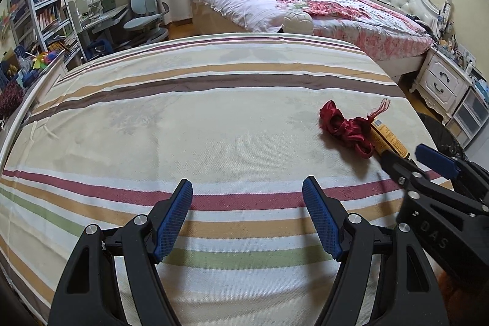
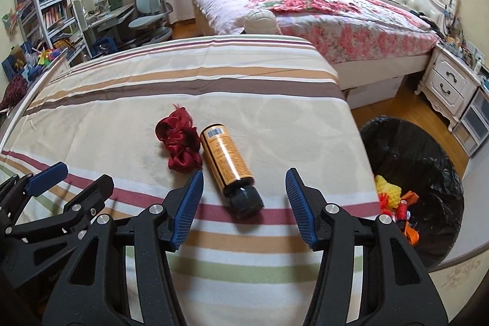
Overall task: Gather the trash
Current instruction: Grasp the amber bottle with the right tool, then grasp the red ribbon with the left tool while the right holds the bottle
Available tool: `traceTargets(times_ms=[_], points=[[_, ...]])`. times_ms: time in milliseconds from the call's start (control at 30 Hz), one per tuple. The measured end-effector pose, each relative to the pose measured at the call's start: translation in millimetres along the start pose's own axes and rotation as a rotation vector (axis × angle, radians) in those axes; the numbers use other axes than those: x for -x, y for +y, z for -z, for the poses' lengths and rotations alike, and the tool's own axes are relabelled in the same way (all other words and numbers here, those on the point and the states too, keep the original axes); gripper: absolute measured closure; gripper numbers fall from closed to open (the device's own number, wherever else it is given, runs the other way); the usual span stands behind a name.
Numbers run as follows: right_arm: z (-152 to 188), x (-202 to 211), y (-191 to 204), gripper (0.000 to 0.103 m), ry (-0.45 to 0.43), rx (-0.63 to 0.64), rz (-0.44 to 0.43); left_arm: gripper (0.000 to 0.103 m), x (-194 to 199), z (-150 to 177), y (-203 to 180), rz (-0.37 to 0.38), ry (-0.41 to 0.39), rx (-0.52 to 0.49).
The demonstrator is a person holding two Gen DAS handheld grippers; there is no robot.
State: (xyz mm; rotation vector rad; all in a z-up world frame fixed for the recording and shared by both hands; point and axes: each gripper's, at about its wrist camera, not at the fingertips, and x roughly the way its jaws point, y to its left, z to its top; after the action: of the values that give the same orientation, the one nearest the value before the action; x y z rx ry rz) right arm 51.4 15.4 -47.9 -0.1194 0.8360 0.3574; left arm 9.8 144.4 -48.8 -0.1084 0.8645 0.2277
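Two pieces remain for us on the striped bed [image 2: 214, 75], the orange bottle [image 2: 227, 161] and red ribbon [image 2: 180, 142] touching it, while the black-lined bin [image 2: 428, 148] at right already holds scraps; our right gripper [image 2: 244, 203] and left gripper [image 1: 247, 216] spread their fingers wide, holding nothing.
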Motion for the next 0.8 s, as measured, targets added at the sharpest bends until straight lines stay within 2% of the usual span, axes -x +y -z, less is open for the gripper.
traceTargets(times_ms=[33, 133, 167, 233, 800], points=[[-1, -2, 1, 0.061, 0.007, 0.000, -0.005, 0.031, 0, 0, 0, 0.001, 0.000, -0.001], [-4, -5, 1, 0.068, 0.014, -0.002, -0.005, 0.031, -1, 0, 0, 0.007, 0.003, -0.003], [-4, -6, 0, 0.077, 0.018, -0.001, -0.006, 0.031, -2, -1, -1, 0.008, 0.004, -0.005], [-5, -7, -2, 0.079, 0.023, -0.001, 0.001, 0.031, -3, -2, -2, 0.011, 0.005, -0.010], [-7, -10, -46, 0.079, 0.022, -0.060, 0.021, 0.031, -12, -12, -52, 0.061, -0.008, -0.126]])
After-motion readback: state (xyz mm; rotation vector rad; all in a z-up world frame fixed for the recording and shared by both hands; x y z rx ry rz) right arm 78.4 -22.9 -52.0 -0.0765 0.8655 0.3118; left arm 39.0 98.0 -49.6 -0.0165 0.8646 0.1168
